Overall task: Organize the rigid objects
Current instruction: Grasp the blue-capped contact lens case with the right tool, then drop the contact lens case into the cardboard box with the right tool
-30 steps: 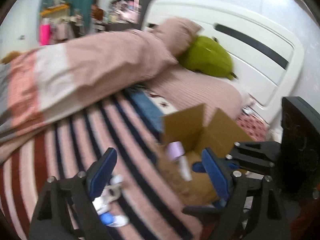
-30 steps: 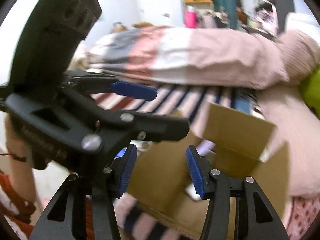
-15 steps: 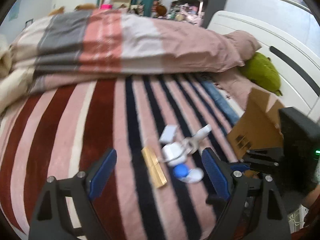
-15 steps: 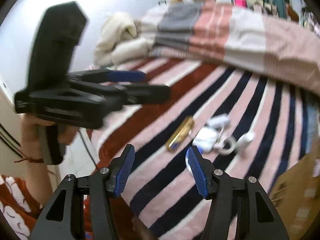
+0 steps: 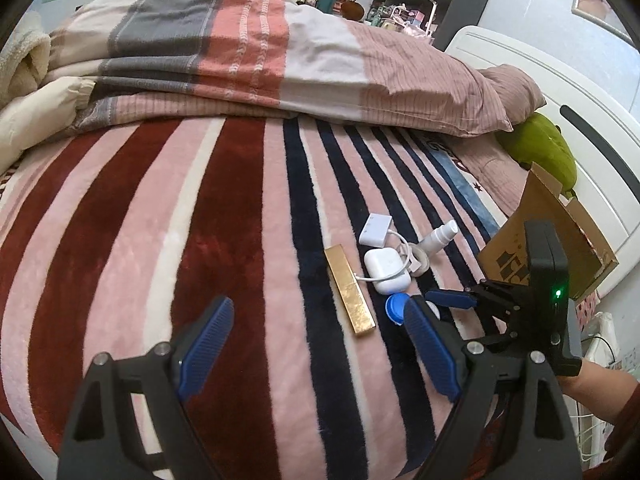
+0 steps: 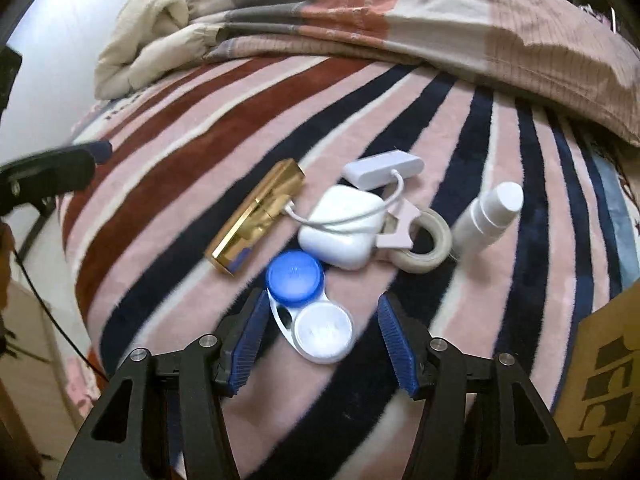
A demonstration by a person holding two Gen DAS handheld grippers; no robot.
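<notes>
You have swung your right gripper (image 6: 320, 338) down from the box (image 6: 604, 380) at the right, and its jaws stand spread around the lens case (image 6: 308, 304) on the near blanket (image 6: 180, 168), ready to pinch, while your left gripper (image 5: 316, 354) hangs empty and spread.

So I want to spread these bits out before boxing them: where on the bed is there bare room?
Bare blanket lies left of the gold bar, up to the folded duvet. It is crowded from the gold bar across the earbud case to the spray bottle, toward the cardboard box.
</notes>
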